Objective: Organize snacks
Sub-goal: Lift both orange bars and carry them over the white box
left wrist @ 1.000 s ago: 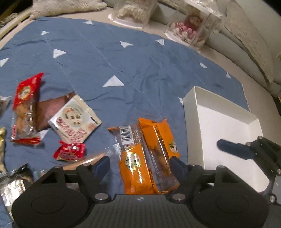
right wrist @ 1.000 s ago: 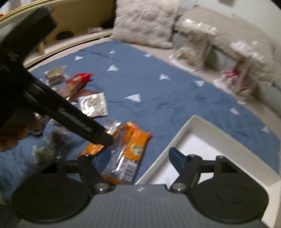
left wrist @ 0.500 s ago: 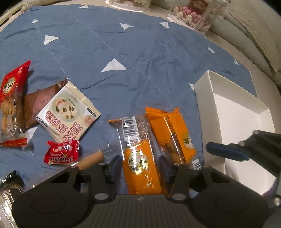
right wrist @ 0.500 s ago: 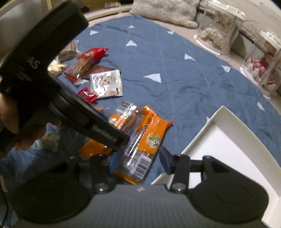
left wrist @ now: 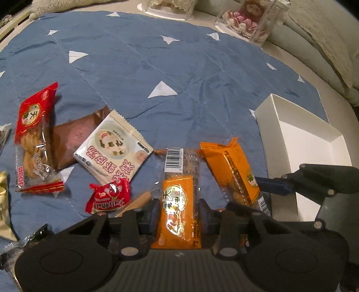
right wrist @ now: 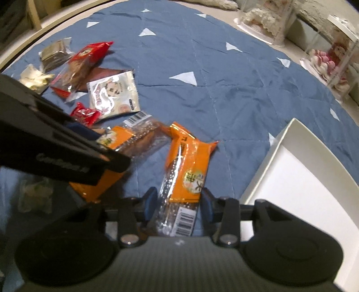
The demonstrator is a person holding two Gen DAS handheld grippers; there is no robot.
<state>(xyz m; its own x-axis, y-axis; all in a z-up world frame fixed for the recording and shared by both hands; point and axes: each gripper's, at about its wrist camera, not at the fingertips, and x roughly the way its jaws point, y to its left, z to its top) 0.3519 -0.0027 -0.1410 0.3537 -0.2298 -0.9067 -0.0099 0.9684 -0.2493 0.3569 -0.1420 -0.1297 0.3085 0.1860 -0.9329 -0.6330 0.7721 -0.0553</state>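
Sitting at the right edge of the blue quilt (left wrist: pixel 190 67), the white box (left wrist: pixel 309 139) has low straight walls and a bare white floor; only its near part is hidden behind the right gripper's arm in the left wrist view. Two clear plastic cases (left wrist: pixel 249 20) stand beyond the quilt, one with a doll and pink-and-white frills inside, the other with pale lacy things.

The left gripper (left wrist: pixel 179 213) has its blue pads pressed against both sides of an orange snack bag (left wrist: pixel 179 202), a long crinkly packet with a clear window and a barcode at its far end. The right gripper (right wrist: pixel 177 202) pinches a second orange bag (right wrist: pixel 186 168) the same way, barcode end nearest the camera. Both bags lie on the quilt beside each other, just left of the box.

Only the left wrist view shows clearly the printed white pouch (left wrist: pixel 112 152), the small red wrapper (left wrist: pixel 108 195), the flat brown packet (left wrist: pixel 76 139) and the red-and-clear bag (left wrist: pixel 33 139) of golden twists. Only the right wrist view shows a dark foil packet (right wrist: pixel 56 54) and a pale crumpled wrapper (right wrist: pixel 33 76) at the far left. The quilt is stitched in squares with white triangles.
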